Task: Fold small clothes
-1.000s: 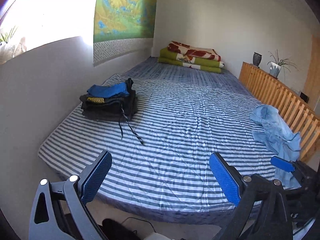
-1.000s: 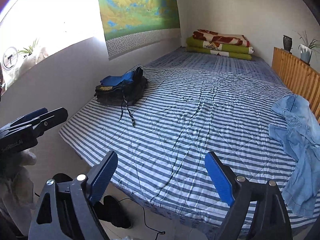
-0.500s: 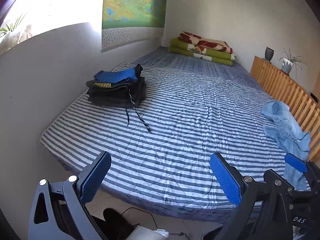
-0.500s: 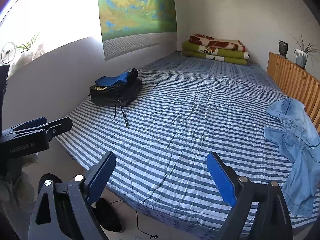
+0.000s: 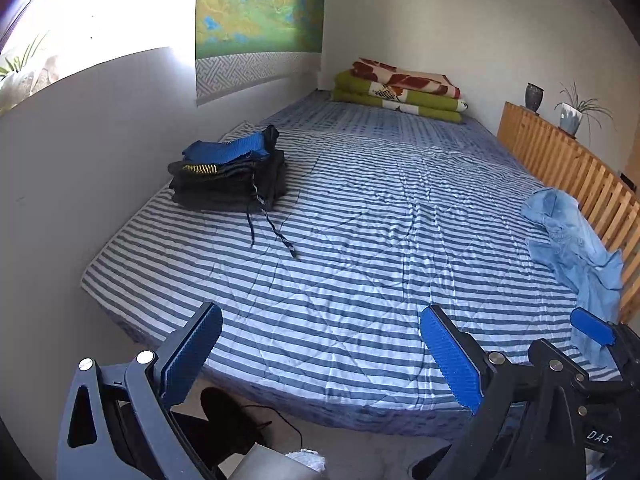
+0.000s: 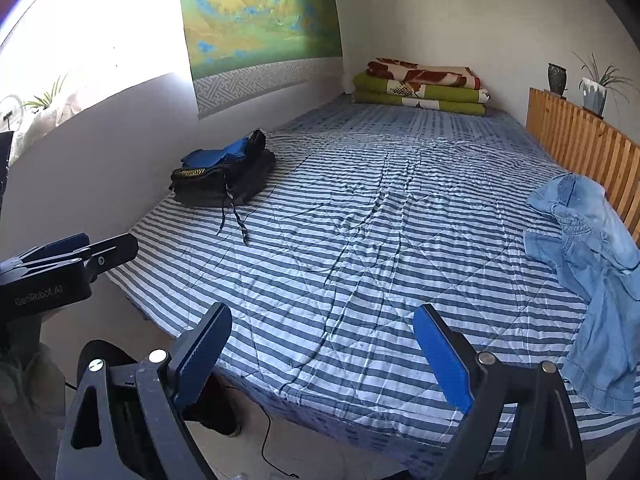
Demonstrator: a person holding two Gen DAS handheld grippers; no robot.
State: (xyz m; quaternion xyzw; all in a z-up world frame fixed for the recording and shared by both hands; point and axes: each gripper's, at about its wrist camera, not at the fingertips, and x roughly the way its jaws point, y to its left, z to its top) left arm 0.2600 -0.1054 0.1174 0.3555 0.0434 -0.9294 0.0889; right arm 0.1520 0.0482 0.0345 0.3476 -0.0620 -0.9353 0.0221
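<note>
A striped bed is seen beside a white wall. 1 denim garment lies crumpled near the slatted headboard. Both the left claw and the right claw are held apart, empty.

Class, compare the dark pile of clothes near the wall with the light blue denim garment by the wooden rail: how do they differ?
The dark pile is folded and stacked, with a blue piece on top; the denim garment lies crumpled and unfolded. The pile sits on the bed's left side near the wall; the denim lies on the right, beside the wooden rail. Both rest on the striped bedcover, untouched by either claw.
</note>
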